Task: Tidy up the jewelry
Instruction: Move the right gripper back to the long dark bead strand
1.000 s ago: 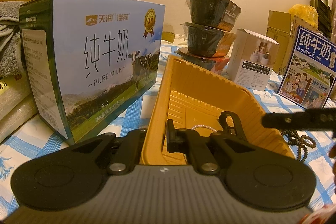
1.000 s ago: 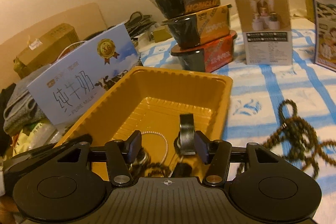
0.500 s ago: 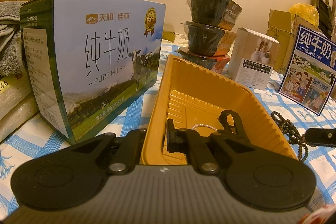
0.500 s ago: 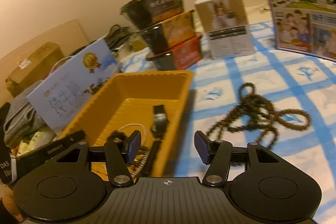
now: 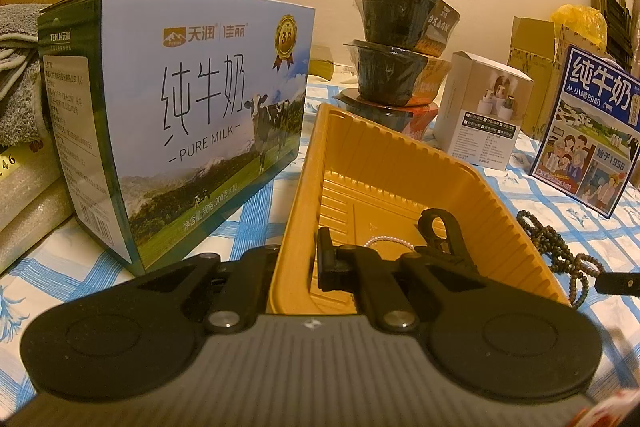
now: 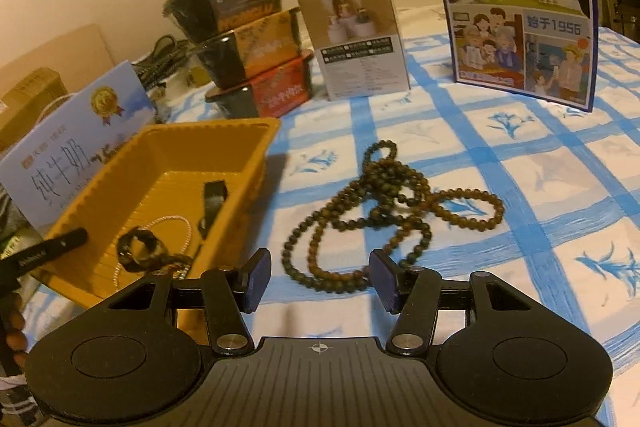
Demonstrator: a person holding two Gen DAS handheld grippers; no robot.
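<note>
Bead necklace lies loose on table beside tray; bracelets already inside. Right gripper jaws wide, empty, above it. Left gripper clamps tray wall.

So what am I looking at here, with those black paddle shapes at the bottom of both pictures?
They are hand-held grippers, each carrying a camera that looks along its two fingers; a person holds one in each hand. The left gripper clamps the rim of the yellow tray, which holds a white bead bracelet, a dark ring and a black clip. The right gripper is open and empty, over a long dark bead necklace lying on the blue checked tablecloth.
</note>
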